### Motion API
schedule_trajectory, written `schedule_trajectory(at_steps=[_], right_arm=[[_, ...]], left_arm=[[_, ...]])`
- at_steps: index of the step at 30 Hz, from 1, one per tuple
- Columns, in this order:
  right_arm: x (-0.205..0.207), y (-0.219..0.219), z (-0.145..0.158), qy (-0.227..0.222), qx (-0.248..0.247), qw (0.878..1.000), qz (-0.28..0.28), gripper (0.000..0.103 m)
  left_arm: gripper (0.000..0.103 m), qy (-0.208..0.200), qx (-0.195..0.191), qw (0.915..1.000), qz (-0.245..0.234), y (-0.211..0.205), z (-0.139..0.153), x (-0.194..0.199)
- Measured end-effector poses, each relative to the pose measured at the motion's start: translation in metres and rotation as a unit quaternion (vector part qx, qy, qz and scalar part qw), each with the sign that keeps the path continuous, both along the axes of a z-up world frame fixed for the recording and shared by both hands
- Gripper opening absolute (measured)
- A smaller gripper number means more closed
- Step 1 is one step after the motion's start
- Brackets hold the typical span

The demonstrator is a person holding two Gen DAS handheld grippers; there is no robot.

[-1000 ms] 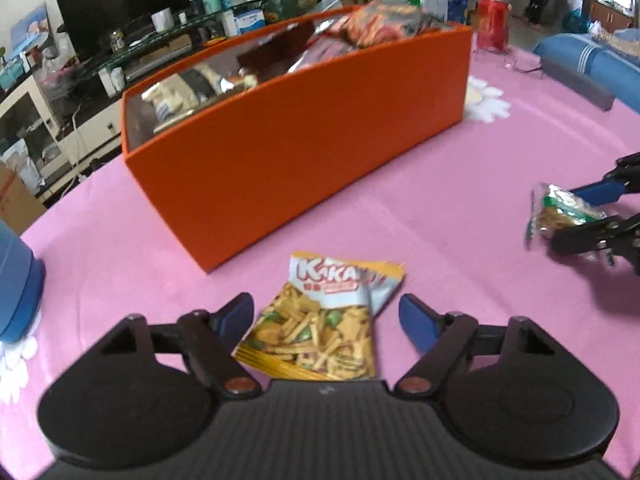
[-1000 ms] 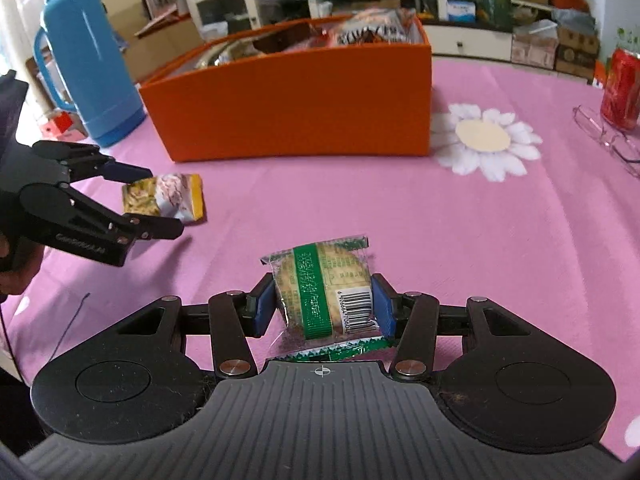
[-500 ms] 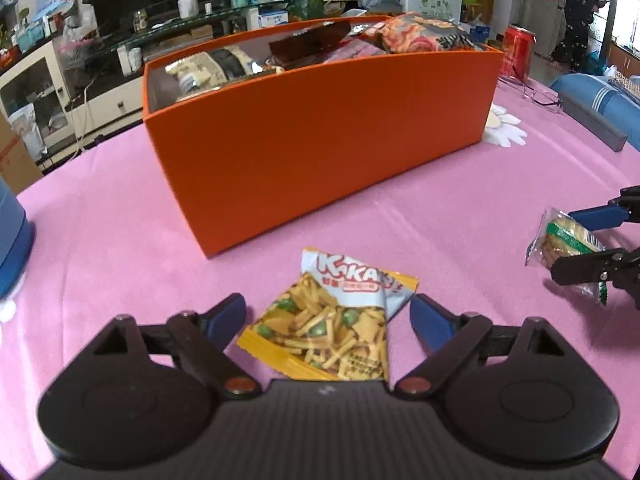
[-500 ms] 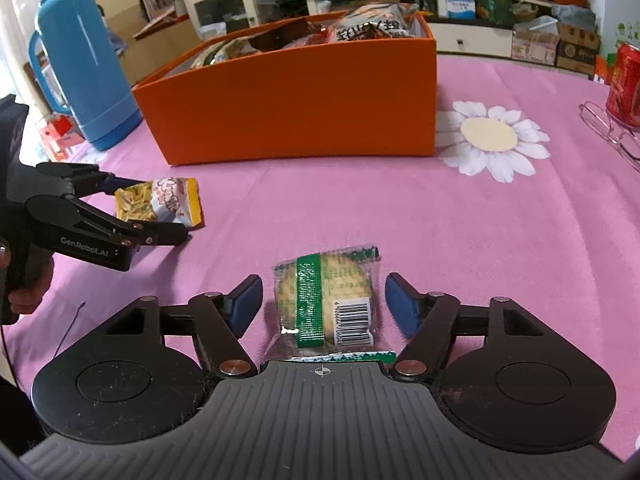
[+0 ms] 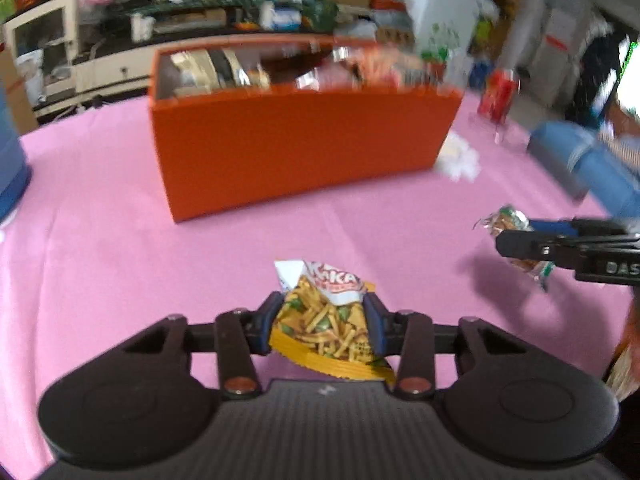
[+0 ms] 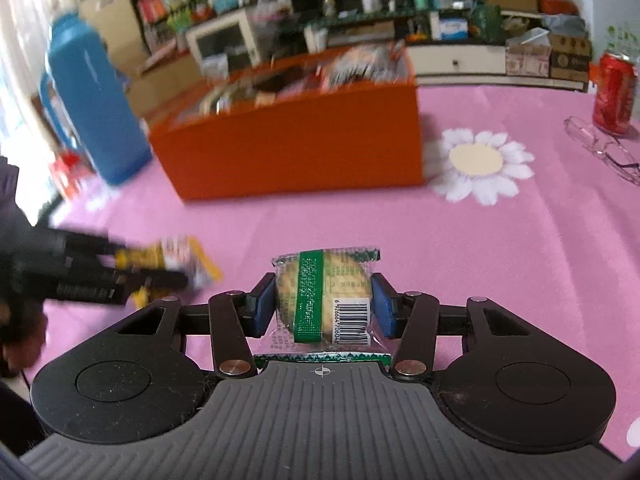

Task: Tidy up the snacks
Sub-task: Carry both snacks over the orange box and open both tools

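My left gripper (image 5: 322, 326) is shut on a yellow KAKA snack bag (image 5: 326, 320) and holds it above the pink tablecloth. My right gripper (image 6: 323, 306) is shut on a clear biscuit packet with a green band (image 6: 324, 296), also lifted. Each gripper shows in the other view: the right one with its packet (image 5: 516, 236) at the right, the left one with its bag (image 6: 176, 260) at the left. An orange box (image 5: 296, 148) filled with snacks stands ahead on the table; it also shows in the right wrist view (image 6: 292, 148).
A blue thermos (image 6: 92, 104) stands left of the box. A red can (image 6: 614, 92) and glasses (image 6: 600, 148) lie at the far right. A daisy mat (image 6: 480, 164) lies right of the box. A blue cushion (image 5: 592, 164) sits beyond the table edge.
Both grippers closed on their snacks: the left on the KAKA bag, the right on the biscuit packet. Both lifted them off the cloth, and the views swung toward the orange box.
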State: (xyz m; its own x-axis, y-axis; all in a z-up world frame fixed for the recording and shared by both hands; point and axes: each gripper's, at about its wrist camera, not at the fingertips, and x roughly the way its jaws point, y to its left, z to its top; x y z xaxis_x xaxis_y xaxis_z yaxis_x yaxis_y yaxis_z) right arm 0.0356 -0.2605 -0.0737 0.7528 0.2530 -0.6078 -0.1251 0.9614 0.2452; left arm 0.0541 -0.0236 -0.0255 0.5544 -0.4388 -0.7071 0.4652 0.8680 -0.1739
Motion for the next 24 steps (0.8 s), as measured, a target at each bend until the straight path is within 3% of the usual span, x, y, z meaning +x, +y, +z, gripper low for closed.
schedule_trajectory(at_steps=[2, 6, 8, 11, 14, 16, 19, 21, 24], right_arm=[[-0.002, -0.007, 0.009, -0.016, 0.018, 1.000, -0.008, 0.032], [0.001, -0.009, 0.011, -0.018, 0.019, 1.000, -0.017, 0.032], [0.001, -0.005, 0.008, -0.015, 0.010, 1.000, -0.012, 0.032], [-0.001, -0.006, 0.016, -0.031, 0.015, 0.999, -0.014, 0.032], [0.003, -0.008, 0.041, -0.069, 0.023, 0.997, -0.017, 0.032], [0.019, -0.002, 0.066, -0.101, 0.014, 0.995, -0.011, 0.032], [0.067, 0.010, 0.091, -0.136, 0.012, 0.991, -0.014, 0.032], [0.102, 0.020, 0.095, -0.146, 0.015, 0.989, -0.015, 0.032], [0.154, 0.039, 0.079, -0.133, 0.009, 0.991, -0.017, 0.032]], left_arm=[[0.042, -0.006, -0.028, 0.9995, 0.010, 0.005, 0.011, -0.007], [0.042, 0.007, -0.012, 0.9992, 0.037, 0.006, 0.001, -0.006], [0.042, 0.021, -0.034, 0.9983, 0.043, 0.012, 0.000, -0.004], [0.042, 0.001, -0.062, 0.9964, 0.057, 0.023, 0.023, 0.002], [0.042, -0.044, -0.082, 0.9936, 0.064, 0.029, 0.062, 0.023], [0.041, -0.073, -0.086, 0.9905, 0.078, 0.027, 0.084, 0.045], [0.041, -0.084, -0.115, 0.9860, 0.086, 0.020, 0.097, 0.084], [0.041, -0.087, -0.117, 0.9845, 0.098, 0.011, 0.091, 0.112], [0.041, -0.079, -0.088, 0.9865, 0.113, -0.004, 0.067, 0.147]])
